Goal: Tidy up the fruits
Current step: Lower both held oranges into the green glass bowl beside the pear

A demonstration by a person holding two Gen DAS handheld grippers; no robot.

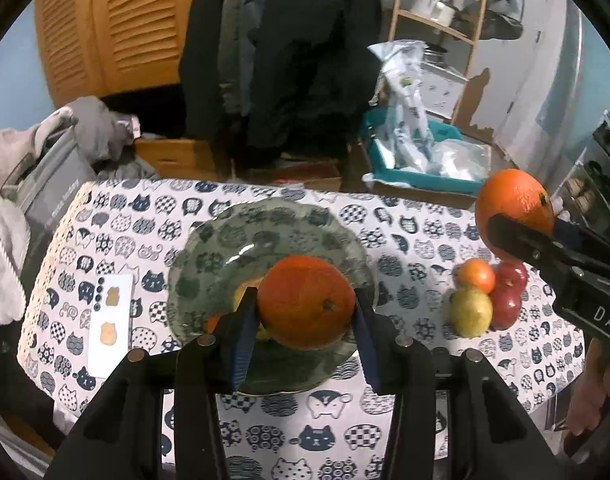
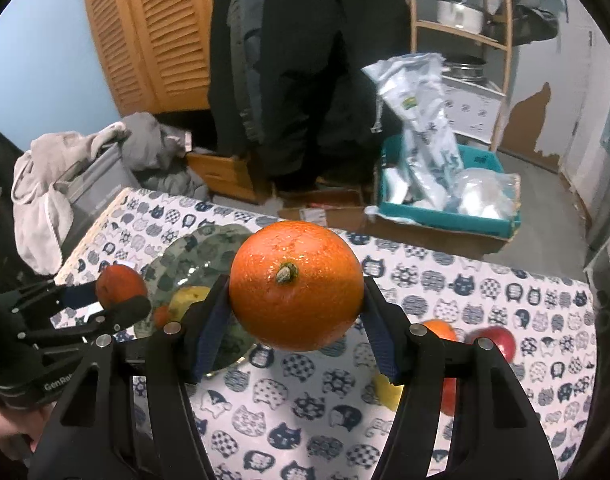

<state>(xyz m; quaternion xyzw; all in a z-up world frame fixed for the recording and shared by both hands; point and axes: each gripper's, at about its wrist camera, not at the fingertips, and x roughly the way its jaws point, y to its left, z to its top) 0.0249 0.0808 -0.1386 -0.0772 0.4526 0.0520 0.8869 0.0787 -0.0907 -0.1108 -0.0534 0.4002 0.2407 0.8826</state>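
- The table (image 1: pixel 417 248), under a cat-print cloth, carries a glass plate (image 1: pixel 233 232) at centre and a loose fruit pile at 3 o'clock of it
- The plate already holds a yellow fruit (image 2: pixel 191 295) and a small orange piece; its far half looks bare
- The left gripper (image 1: pixel 305 312) is clenched on a dark orange (image 1: pixel 307 306) directly above the plate, so it appears the nearer hand to set down
- The right gripper (image 2: pixel 295 312) is grasping a bright orange (image 2: pixel 296 286), with the plate at its 10 o'clock
- The pile, a pear (image 1: pixel 471 314), red apples (image 1: pixel 507 300) and a tangerine (image 1: pixel 476 276), waits clear of both paths
- The likeliest obstruction is the two grippers crowding each other over the plate
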